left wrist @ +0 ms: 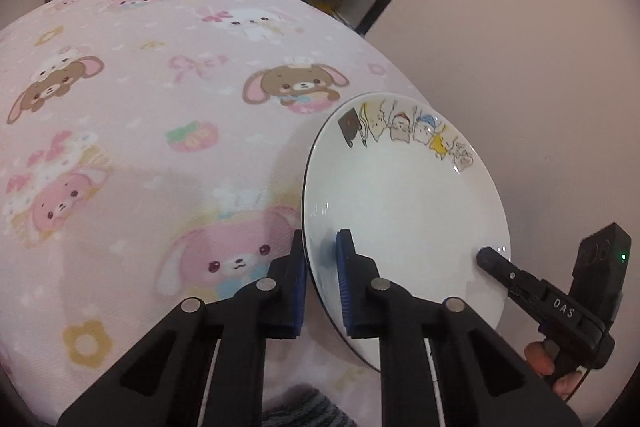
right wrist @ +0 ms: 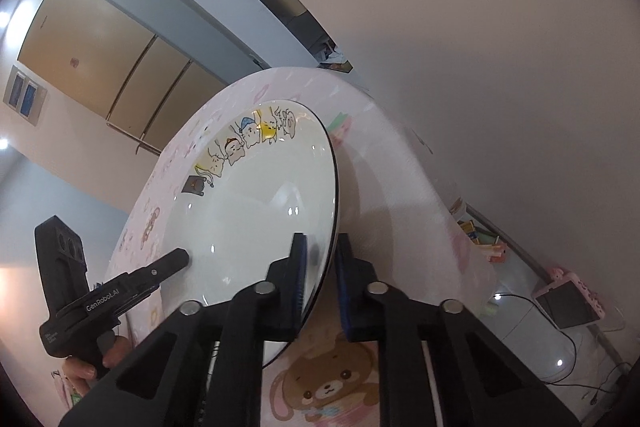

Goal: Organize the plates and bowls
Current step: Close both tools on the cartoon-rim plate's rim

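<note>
While tilted on edge above the pink tabletop (left wrist: 140, 99), white plate (left wrist: 400, 207) is pinched at opposite rims by left gripper (left wrist: 322, 283) and right gripper (right wrist: 320, 283).

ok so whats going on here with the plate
A person holds a gripper in each hand, and both grip one white plate by its rim. The left gripper pinches one edge, the right gripper the opposite one. The plate is tilted up above the pink tablecloth. No bowls are in view.

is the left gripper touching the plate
Touching: the left wrist view shows the left gripper with its blue pads pressed on both faces of the plate rim.
</note>
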Motion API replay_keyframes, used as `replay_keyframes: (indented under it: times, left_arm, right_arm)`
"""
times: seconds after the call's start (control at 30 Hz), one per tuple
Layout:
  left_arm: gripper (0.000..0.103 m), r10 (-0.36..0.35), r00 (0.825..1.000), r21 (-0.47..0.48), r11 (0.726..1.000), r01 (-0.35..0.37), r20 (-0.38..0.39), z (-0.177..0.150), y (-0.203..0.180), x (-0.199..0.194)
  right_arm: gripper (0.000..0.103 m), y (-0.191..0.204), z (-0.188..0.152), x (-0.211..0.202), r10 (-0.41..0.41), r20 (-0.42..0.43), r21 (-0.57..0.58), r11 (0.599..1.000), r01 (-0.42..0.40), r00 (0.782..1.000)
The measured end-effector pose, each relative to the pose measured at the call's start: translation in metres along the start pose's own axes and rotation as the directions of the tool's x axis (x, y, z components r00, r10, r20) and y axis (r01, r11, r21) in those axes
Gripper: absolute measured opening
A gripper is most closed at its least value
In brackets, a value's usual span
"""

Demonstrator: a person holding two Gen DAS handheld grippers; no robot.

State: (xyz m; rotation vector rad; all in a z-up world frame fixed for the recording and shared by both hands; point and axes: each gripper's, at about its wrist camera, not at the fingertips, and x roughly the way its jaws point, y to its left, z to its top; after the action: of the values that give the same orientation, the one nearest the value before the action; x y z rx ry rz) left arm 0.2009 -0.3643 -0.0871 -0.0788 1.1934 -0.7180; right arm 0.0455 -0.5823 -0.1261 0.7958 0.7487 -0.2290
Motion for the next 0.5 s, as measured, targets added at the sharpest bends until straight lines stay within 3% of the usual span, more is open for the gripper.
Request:
replay_keyframes:
  times: [0.17,0.5]
  left_arm:
    - [0.012,0.046,0.999,0.033,0.998,-0.046,0.017,-0.004,-0.008,-0.002]
    - [0.013,0.085,0.994,0.097,0.991,-0.091,0.07,-0.015,-0.01,-0.031]
  right_arm:
    - [0.013,0.007,-0.001,0.0,-0.049,0.001,-0.033,0.998,0.049,0.999]
    - [0.014,0.015,-0.008,-0.012,-0.006,-0.004,-0.048,0.999,0.005,1.0]
